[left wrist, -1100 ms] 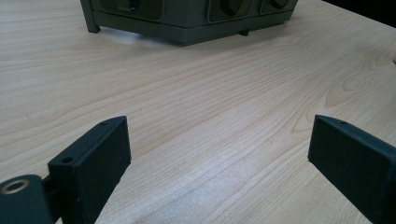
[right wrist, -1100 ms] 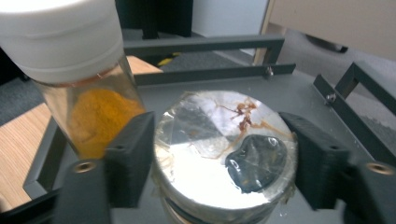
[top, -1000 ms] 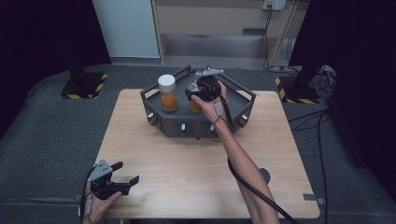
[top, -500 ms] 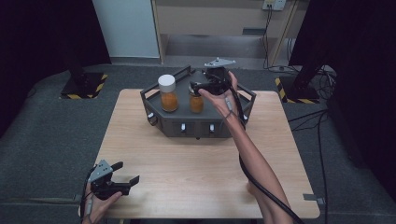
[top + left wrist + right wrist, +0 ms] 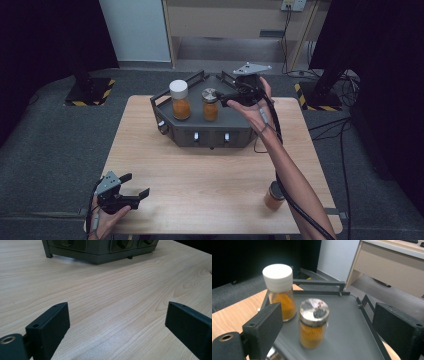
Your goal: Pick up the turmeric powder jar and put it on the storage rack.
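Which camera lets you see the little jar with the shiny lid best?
The right gripper view: the jar with the shiny lid stands close up on the grey tray, orange powder plain. The high view shows it small and far.

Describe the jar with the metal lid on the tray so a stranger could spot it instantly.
Find the dark grey tray at the far side of the wooden table. Two jars of orange powder stand on it. Take the metal-lidded jar: shorter, with a shiny silver cap, whereas the white-capped jar is taller.
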`<state>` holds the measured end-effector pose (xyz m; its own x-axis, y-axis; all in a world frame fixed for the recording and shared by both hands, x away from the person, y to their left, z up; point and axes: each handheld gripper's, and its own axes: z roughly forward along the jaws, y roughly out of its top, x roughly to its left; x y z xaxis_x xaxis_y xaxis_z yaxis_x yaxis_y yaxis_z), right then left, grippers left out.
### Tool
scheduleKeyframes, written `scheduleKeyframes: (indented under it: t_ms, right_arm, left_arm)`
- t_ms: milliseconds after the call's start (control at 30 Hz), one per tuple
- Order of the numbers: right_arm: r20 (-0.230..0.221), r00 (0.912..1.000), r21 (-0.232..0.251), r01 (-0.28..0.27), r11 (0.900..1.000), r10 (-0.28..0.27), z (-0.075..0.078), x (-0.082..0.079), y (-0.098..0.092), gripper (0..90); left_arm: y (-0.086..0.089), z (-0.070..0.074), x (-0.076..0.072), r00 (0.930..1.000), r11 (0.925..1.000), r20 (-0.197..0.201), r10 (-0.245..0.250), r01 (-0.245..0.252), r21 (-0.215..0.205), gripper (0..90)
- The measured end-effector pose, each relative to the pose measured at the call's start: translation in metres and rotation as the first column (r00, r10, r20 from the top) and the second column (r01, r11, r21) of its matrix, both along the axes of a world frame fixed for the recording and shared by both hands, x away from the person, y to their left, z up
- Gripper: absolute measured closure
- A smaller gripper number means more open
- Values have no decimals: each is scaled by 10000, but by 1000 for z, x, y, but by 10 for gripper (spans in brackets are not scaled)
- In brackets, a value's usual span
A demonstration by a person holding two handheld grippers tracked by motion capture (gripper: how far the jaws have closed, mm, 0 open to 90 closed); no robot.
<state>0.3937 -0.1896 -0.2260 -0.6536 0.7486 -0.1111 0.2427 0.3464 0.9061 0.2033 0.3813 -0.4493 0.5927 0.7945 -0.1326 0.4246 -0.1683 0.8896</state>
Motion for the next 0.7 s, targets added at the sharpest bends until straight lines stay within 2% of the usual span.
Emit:
scheduleKeyframes:
  t_ms: [433,700]
  right_arm:
    - [335,9994,-83,26,10000,-24,0,-40,-44,97]
    - [386,9992,-176,150,9997,-143,-5,-66,-68,97]
  left_arm:
    - [0,0,0,10000,10000,46,-36,36,-21,42]
    - [-1,0,0,10000,10000,39,-23,23,-17,40]
